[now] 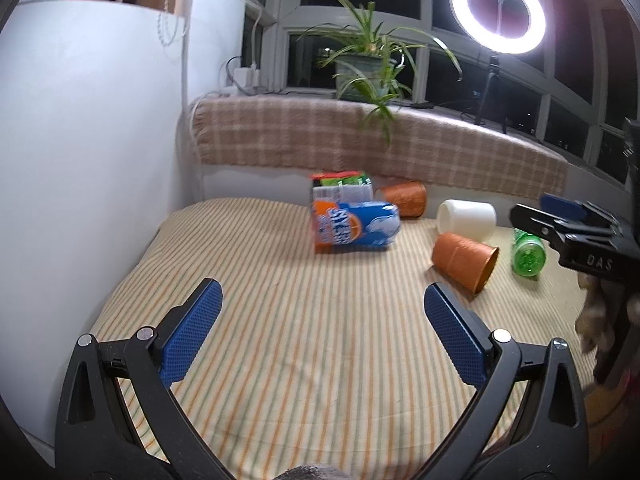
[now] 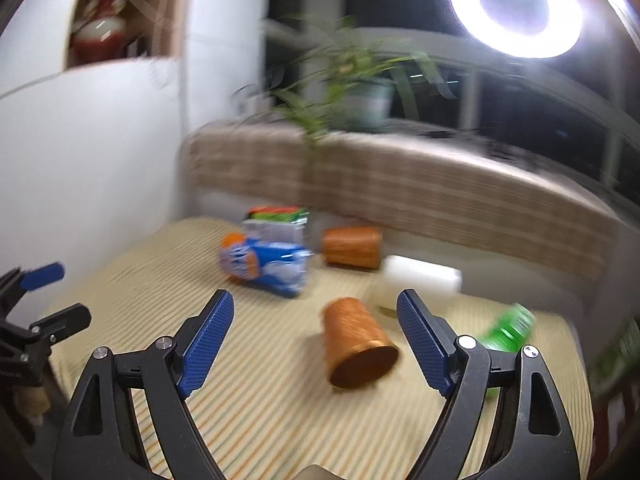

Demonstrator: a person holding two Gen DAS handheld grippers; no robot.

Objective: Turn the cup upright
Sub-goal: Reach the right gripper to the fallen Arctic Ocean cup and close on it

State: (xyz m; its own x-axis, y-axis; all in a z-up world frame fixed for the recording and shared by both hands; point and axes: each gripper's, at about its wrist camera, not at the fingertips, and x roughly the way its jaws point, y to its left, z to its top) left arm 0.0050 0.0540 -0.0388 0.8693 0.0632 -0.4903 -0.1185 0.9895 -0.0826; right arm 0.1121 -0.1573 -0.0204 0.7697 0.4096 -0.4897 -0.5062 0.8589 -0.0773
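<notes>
An orange cup (image 1: 466,261) lies on its side on the striped tablecloth, mouth toward me; in the blurred right wrist view it (image 2: 356,344) lies between and just beyond my right fingers. A second orange cup (image 1: 404,198) (image 2: 352,247) lies on its side at the back. A white cup (image 1: 467,219) (image 2: 420,280) lies on its side between them. My left gripper (image 1: 322,304) is open and empty above the cloth. My right gripper (image 2: 314,312) is open and empty; in the left wrist view it (image 1: 560,220) hangs at the right edge.
A blue and orange snack bag (image 1: 354,224) and a green-topped packet (image 1: 342,186) lie mid-table. A green bottle (image 1: 529,251) lies at the right. A plaid-covered ledge (image 1: 360,140) with a potted plant (image 1: 366,72) and a ring light (image 1: 498,10) stand behind. A white wall (image 1: 80,140) is at the left.
</notes>
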